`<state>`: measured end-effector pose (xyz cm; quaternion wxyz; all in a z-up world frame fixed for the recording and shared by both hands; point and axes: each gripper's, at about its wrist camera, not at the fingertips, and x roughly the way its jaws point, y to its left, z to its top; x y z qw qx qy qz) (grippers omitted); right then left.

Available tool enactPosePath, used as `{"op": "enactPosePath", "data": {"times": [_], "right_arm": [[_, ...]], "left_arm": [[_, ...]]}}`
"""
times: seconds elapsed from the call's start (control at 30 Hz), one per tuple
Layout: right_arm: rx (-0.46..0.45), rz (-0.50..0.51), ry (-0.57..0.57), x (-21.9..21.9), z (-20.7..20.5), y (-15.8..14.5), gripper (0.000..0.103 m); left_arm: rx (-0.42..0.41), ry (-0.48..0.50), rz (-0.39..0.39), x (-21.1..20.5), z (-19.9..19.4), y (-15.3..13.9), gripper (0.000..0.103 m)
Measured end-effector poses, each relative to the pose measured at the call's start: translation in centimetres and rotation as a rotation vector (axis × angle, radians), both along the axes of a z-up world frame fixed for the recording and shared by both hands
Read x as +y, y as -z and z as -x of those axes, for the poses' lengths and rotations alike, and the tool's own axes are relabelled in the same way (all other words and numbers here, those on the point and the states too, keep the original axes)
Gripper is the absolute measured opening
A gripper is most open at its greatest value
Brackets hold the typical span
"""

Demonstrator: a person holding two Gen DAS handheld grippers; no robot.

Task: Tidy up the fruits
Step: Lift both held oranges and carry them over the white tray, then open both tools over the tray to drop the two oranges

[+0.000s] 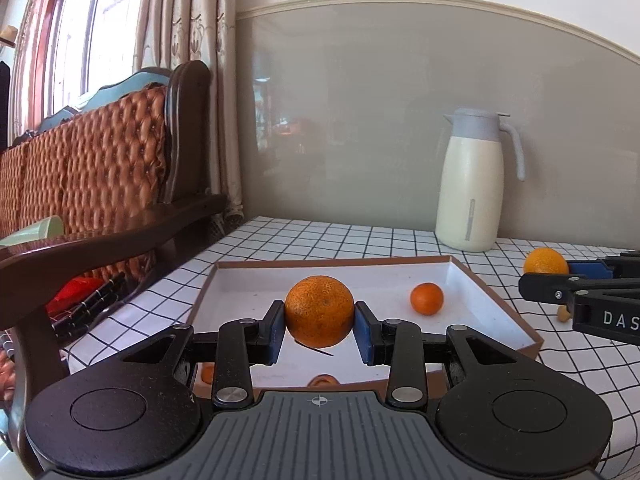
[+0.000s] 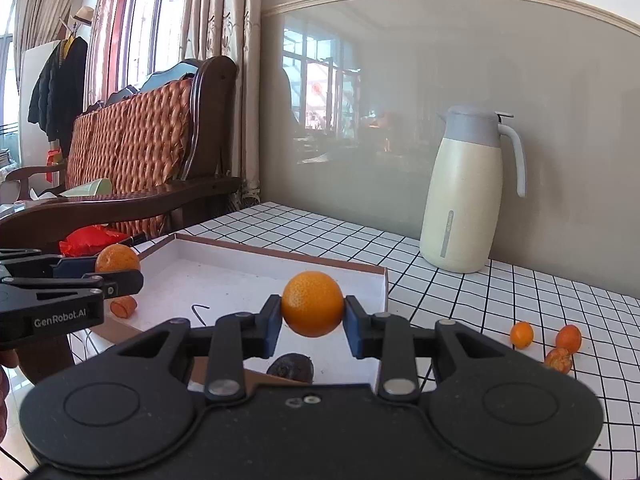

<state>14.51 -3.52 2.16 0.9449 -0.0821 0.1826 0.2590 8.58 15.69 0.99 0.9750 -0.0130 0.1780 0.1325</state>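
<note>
In the left wrist view my left gripper [image 1: 319, 326] is shut on a large rough orange [image 1: 319, 308], held above the white tray with a brown rim [image 1: 336, 263]. A small smooth orange [image 1: 427, 299] lies inside the tray. My right gripper [image 2: 312, 322] is shut on a smooth orange [image 2: 312, 302] over the tray's [image 2: 280, 258] near right part. Each gripper shows in the other's view: the right gripper [image 1: 548, 274] with its orange [image 1: 545, 260], the left gripper [image 2: 116, 273] with its orange [image 2: 117, 258].
A cream jug with a grey lid [image 2: 460, 196] stands at the wall. Three small oranges [image 2: 521, 335] lie on the checked cloth to the right. A dark fruit [image 2: 291, 366] and an orange piece [image 2: 124, 306] lie in the tray. A wooden sofa [image 1: 120, 168] borders the table's left.
</note>
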Motion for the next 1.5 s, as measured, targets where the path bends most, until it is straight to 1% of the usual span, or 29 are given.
{"op": "enactPosePath", "data": {"times": [0.3, 0.6, 0.97, 1.2, 1.3, 1.33, 1.4, 1.43, 1.47, 1.5], "right_arm": [[0.006, 0.01, -0.002, 1.9, -1.9, 0.5, 0.024], [-0.005, 0.016, 0.014, 2.5, -4.1, 0.5, 0.024], [0.013, 0.006, 0.037, 2.4, -7.1, 0.9, 0.024], [0.048, 0.009, 0.046, 2.8, -9.4, 1.6, 0.024], [0.069, 0.018, 0.046, 3.2, -10.1, 1.9, 0.025], [0.076, 0.023, 0.044, 3.3, -10.3, 2.0, 0.026], [0.105, 0.066, 0.039, 3.7, -10.7, 2.4, 0.028], [0.086, 0.066, 0.055, 3.6, -10.6, 2.5, 0.043], [0.056, 0.051, 0.073, 3.4, -10.5, 2.4, 0.083], [0.025, 0.031, 0.09, 3.0, -10.3, 2.3, 0.098]], "left_arm": [[0.003, -0.041, 0.014, 3.1, -1.2, 0.3, 0.037], [0.011, -0.061, 0.011, 5.1, -3.4, 0.5, 0.037], [0.016, -0.069, 0.022, 6.7, -6.3, 0.8, 0.037], [0.036, -0.099, 0.053, 8.7, -7.9, 1.3, 0.037], [0.049, -0.099, 0.055, 8.9, -8.6, 1.6, 0.037], [0.052, -0.101, 0.054, 8.9, -8.8, 1.7, 0.037], [0.052, -0.102, 0.052, 9.0, -9.1, 1.9, 0.037], [0.05, -0.111, 0.047, 9.0, -9.1, 2.0, 0.04], [0.042, -0.126, 0.049, 9.1, -9.1, 2.1, 0.051], [0.032, -0.132, 0.051, 9.1, -8.9, 2.2, 0.089]]}}
